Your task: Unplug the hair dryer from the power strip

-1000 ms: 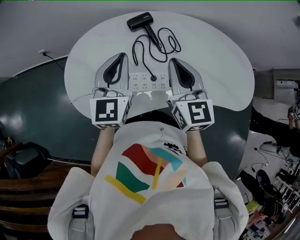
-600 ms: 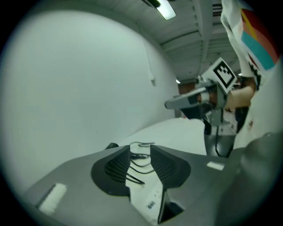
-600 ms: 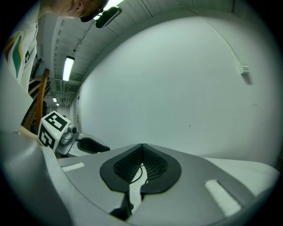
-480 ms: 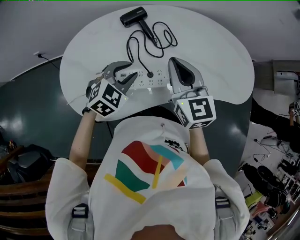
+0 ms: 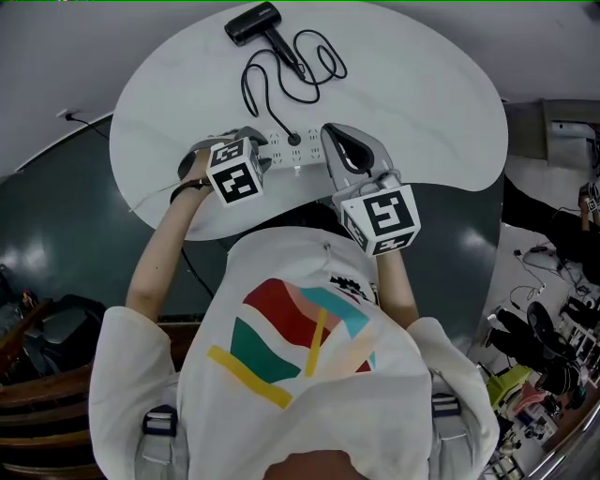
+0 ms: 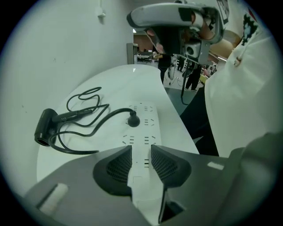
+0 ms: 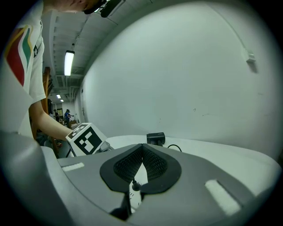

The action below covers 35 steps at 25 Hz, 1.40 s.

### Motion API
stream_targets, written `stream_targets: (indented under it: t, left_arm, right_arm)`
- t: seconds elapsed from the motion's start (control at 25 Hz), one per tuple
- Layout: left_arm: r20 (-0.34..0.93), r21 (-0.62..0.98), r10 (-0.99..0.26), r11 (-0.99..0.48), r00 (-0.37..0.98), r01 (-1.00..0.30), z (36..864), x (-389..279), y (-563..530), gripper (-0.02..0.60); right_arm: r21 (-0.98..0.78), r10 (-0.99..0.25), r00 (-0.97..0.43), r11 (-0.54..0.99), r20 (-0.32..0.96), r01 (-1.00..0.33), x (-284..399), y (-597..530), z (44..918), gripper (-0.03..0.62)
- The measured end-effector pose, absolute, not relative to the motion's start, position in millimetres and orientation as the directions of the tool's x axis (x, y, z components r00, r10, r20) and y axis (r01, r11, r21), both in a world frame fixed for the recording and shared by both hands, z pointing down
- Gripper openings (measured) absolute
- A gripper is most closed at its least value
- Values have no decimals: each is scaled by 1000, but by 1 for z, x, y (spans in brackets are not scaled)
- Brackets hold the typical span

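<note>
Fingers on our left gripper (image 6: 141, 154) are spreading wide and are released. One end of the strip (image 6: 143, 128) shows in the gap between them, and nothing is clamped yet. A second ago this gripper lay flat at the strip's near edge with its fingers clenched. Since then it has tipped steeply down and rolled over the strip's left end. Our right gripper (image 7: 142, 152) keeps its fingers clenched together on nothing, over the strip's right end, and has dipped only slightly. The dryer (image 5: 253, 21) lies well beyond the strip on the white surface (image 5: 422, 94). Its cord (image 5: 281, 80) loops back to a round black plug (image 6: 133, 120), which is still seated in a socket near the strip's middle. We judge that the left gripper is getting set to pin or grip the strip so it stays put, leaving the right gripper to take the plug. The unplugging itself has not begun.
</note>
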<state>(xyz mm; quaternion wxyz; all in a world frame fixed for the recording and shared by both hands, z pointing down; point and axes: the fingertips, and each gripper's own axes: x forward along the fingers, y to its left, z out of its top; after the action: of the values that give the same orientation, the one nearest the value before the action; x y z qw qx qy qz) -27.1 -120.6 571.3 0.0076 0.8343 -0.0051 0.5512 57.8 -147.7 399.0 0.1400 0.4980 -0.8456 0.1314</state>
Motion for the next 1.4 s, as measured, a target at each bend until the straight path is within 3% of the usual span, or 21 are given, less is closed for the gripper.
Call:
stream_targets:
  t: [0.32,0.52,0.6,0.68,0.8,1.08,1.4]
  left_arm:
    - [914,80,58,-996,400,-38,574,-29,-118,130]
    - [900,62,31,-996,434,-58,572,-26,-119,132]
    - [901,63,30,-996,433,-63,572,-26,-120,132]
    - [902,61,27,-996,430,-67,572,-26,-120,132]
    - [902,60,23,-996,431,-72,573,-26,-121,132]
    - [911,72,37,-995,411,-71,576,-28,-121,129]
    - [917,78,41,-994,397,-77,577,-28,-122,126]
  right_arm:
    - [-69,-820,-435,443,373,-894,68,-142,397,14]
    - [-50,-778,-503,525,378,-850,55,-144,399,15]
    - [-36,-762,-532,560,370,-828,46,-147,402,45]
    - [-40,-737,-564,594,374,-803,37,-150,409,168]
    - [-54,-696,-602,636,392,-770,24,-155,431,203]
    - [99,-579,-594,757,559,-645,5,-147,511,202]
    - [80,-551,-587,766,593,-638,-2,-157,542,156]
